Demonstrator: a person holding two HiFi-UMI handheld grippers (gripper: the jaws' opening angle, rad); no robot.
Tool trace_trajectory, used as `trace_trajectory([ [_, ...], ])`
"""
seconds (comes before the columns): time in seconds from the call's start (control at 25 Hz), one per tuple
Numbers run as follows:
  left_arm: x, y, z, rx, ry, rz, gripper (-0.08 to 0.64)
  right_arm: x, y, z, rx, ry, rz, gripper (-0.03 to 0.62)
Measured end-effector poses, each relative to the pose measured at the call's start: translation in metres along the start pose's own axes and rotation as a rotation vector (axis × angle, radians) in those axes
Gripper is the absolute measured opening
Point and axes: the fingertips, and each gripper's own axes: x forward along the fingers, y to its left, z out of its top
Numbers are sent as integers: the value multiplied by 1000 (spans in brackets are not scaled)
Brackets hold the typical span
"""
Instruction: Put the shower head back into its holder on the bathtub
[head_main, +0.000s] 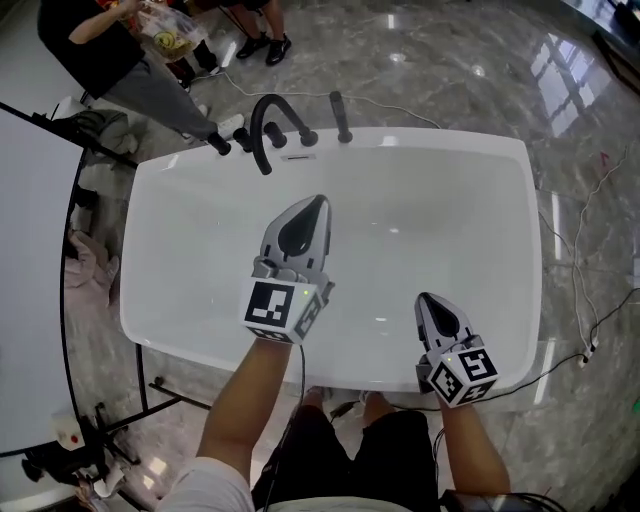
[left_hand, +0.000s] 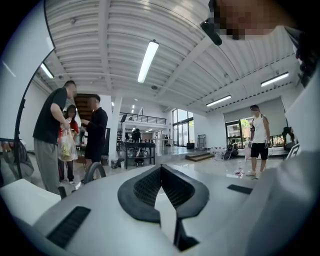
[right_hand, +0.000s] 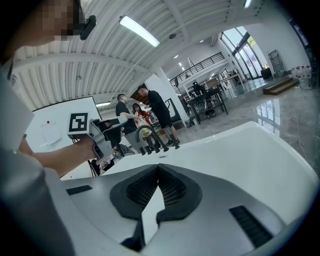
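Observation:
The white bathtub (head_main: 500, 150) lies below me. On its far rim stand the black arched spout (head_main: 268, 125) and its handles. To their right the slim black shower head (head_main: 341, 115) stands upright on the rim. My left gripper (head_main: 320, 200) hovers over the tub's middle, well short of the fittings, shut with nothing between its jaws. My right gripper (head_main: 425, 298) is over the near right part of the tub, also shut and empty. The right gripper view shows the spout (right_hand: 145, 134), the shower head (right_hand: 174, 144) and the left gripper's marker cube (right_hand: 79, 123). The left gripper view catches the spout (left_hand: 95, 172).
People stand beyond the tub's far left corner (head_main: 130, 50). A white panel on a black frame (head_main: 30, 250) flanks the tub's left side, with clothing on the floor (head_main: 90, 260) beside it. Cables (head_main: 585, 300) trail over the marble floor to the right.

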Motion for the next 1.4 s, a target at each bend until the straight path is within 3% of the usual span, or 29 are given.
trace_trajectory([
  [0.36, -108, -7, 38, 44, 66, 49, 18, -41, 66, 11, -38, 6, 44, 11],
  [0.68, -186, -18, 58, 40, 99, -20, 18, -81, 119, 8, -52, 7, -2, 11],
  [1.04, -312, -9, 106, 0, 33, -7, 18, -124, 229, 32, -168, -74, 1, 12],
  [1.4, -437, -38, 157, -21, -77, -51, 18, -203, 332, 34, -296, -148, 5, 11],
])
